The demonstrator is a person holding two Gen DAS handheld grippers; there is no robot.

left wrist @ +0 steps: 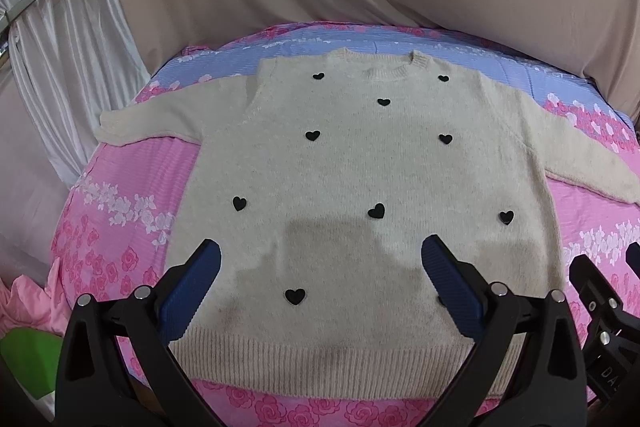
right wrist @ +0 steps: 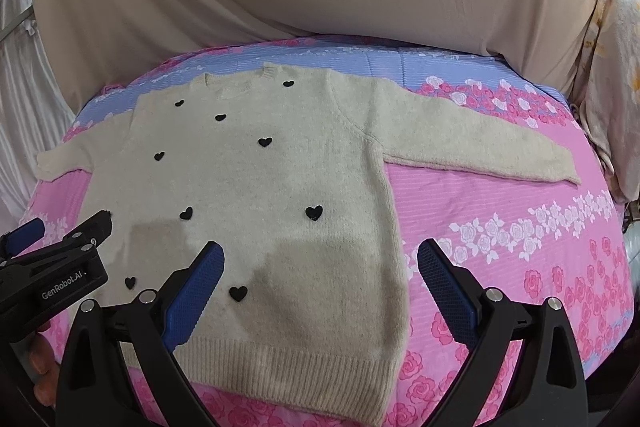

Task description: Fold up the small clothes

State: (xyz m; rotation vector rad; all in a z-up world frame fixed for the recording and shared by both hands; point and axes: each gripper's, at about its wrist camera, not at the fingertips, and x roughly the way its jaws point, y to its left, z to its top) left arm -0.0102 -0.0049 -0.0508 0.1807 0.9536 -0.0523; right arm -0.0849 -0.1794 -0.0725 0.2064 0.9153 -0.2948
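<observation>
1. Beyond our left gripper (left wrist: 320, 249), to its left, the sweater's left sleeve (left wrist: 148, 123) lies stretched flat across the floral bedspread (left wrist: 120, 211). We judge it is spread out like this so it can be folded inward over the body.

2. Straight ahead of the left gripper lies the cream sweater (left wrist: 360, 163), face up with its black hearts showing, collar (left wrist: 378, 65) at the far end and ribbed hem (left wrist: 328, 359) nearest us. Our left jaws stand wide apart over the lower body, holding nothing; they hover above the knit, apparently not yet touching it.

3. Between the two grippers, the sweater's lower body is smooth, which suggests the flattening is done and no fold has begun.

4. Ahead of our right gripper (right wrist: 320, 251), the jaws are likewise spread wide and empty. Its left finger (right wrist: 196, 291) sits above the knit, its right finger (right wrist: 448, 287) above bare bedspread, so the sweater's right side edge (right wrist: 394, 227) runs between them, a good stance for pinching that edge.

5. Farther right and beyond that gripper, the right sleeve (right wrist: 480, 151) extends flat toward the bed's edge, well apart from the fingers.

6. We judge the next step to be a sleeve or side fold.
</observation>
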